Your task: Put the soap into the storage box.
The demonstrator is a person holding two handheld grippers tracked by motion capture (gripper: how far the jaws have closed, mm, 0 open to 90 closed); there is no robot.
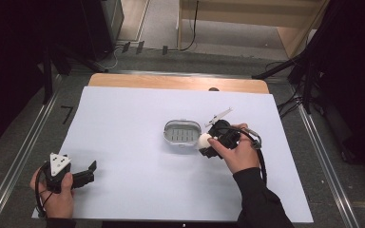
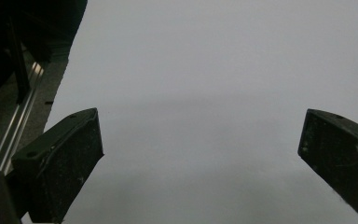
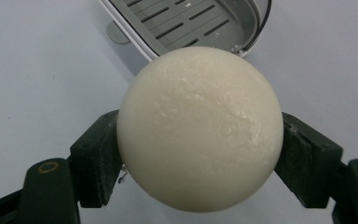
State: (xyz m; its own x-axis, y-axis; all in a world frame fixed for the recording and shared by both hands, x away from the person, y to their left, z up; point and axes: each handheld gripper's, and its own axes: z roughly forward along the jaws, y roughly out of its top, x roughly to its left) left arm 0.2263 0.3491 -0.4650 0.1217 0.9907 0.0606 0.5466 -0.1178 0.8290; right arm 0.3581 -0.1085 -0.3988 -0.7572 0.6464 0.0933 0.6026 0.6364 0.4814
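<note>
Right claw (image 1: pixel 205 144) clenched on a round cream-white soap (image 3: pixel 199 128), both jaws pressed against its sides. Held above the white counter (image 1: pixel 133 142), just beside the right edge of the soap dish (image 1: pixel 182 133) (a grey oval dish with a slotted floor). In the right gripper view, soap in front, dish (image 3: pixel 191 23) right behind and above it, partly covered by the soap. Touching or apart from the dish rim: cannot tell. Left claw (image 1: pixel 89 171) released, jaws wide apart, nothing between them, resting low at the near left corner of the counter, well apart from the dish. Bare white surface (image 2: pixel 191 93) ahead of its jaws in the left gripper view.
</note>
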